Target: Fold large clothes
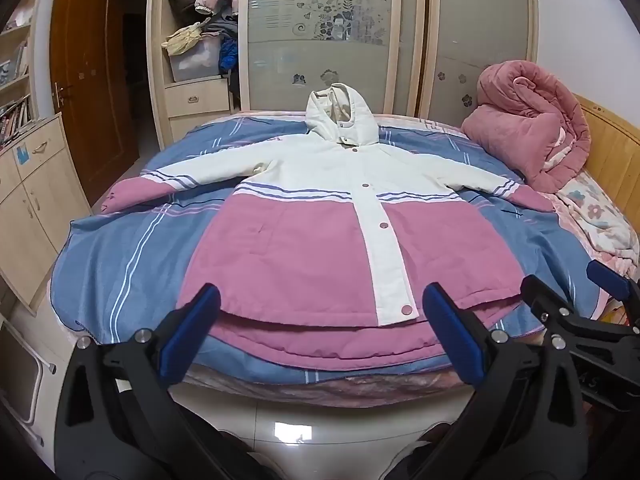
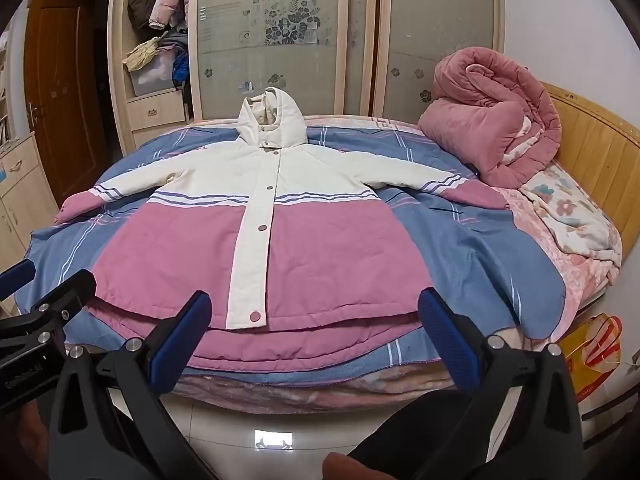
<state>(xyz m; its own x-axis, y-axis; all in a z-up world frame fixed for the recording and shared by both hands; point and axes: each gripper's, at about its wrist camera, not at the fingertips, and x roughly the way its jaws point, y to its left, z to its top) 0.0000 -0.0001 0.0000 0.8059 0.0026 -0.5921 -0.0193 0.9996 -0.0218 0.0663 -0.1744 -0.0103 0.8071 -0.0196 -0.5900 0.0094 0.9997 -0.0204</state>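
Pink-and-white padded hooded jacket (image 1: pixel 320 216) lies spread flat; left gripper (image 1: pixel 320 336) and right gripper (image 2: pixel 316 336) hover at its hem, fingers wide, empty

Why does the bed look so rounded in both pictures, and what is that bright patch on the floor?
In the left wrist view the fisheye lens bows the bed and darkens the corners; the floor patch is glare from a light. The right wrist view bends the wardrobe the same way, with the same glare. The jacket stays sharp.
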